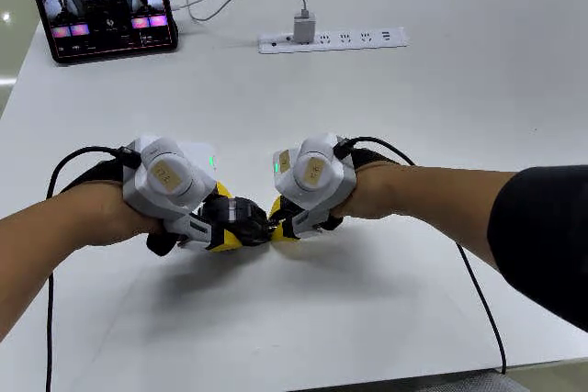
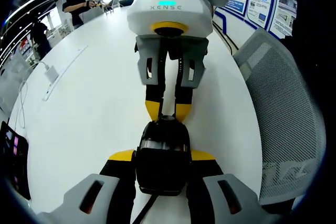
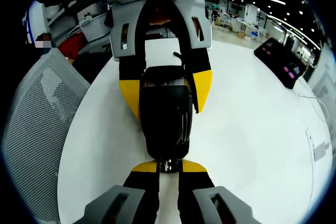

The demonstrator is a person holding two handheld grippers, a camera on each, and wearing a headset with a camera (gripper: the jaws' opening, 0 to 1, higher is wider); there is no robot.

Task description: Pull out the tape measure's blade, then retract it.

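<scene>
Our left gripper, bottom centre, clamps the black rounded tape measure; our right gripper pinches its blade tip, a thin hold that may slip.

White left hand-held gripper, yellow tips; sleeve seemingly black.

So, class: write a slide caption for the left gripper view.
The left gripper holds the black tape measure while the right gripper pinches its front end.

Tape measure – blk, table – wht
</scene>
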